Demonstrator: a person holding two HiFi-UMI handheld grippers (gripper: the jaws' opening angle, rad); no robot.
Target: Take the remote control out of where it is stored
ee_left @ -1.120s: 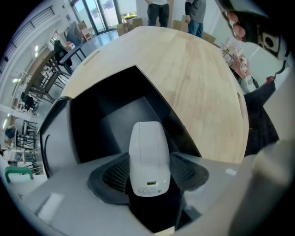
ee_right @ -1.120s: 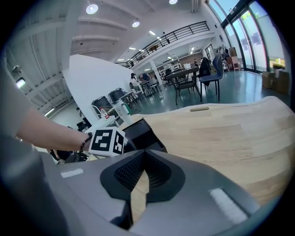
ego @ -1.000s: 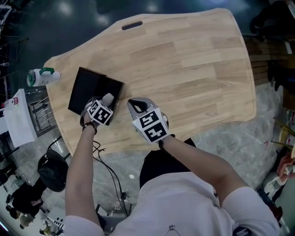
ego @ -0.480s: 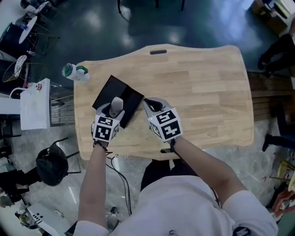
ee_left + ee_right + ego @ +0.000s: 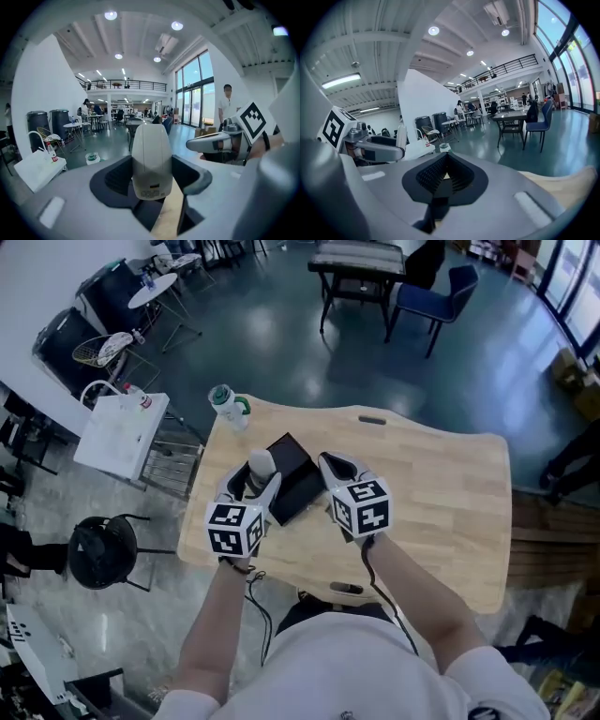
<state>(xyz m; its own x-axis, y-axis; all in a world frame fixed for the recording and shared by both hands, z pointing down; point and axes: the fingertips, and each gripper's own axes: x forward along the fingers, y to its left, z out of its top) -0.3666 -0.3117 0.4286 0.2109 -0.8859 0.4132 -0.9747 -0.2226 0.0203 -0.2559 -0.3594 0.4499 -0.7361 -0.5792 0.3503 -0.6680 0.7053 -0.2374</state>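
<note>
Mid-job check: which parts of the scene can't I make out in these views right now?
- The remote control: the left gripper view shows only one plain side with a small label, and the print is too small to read. Its other side is turned away.
- The black box: in the head view the left tool and right tool cover its near part, so I can't tell whether it is open or closed.
- The bottle: too small in the head view to read its label.
</note>
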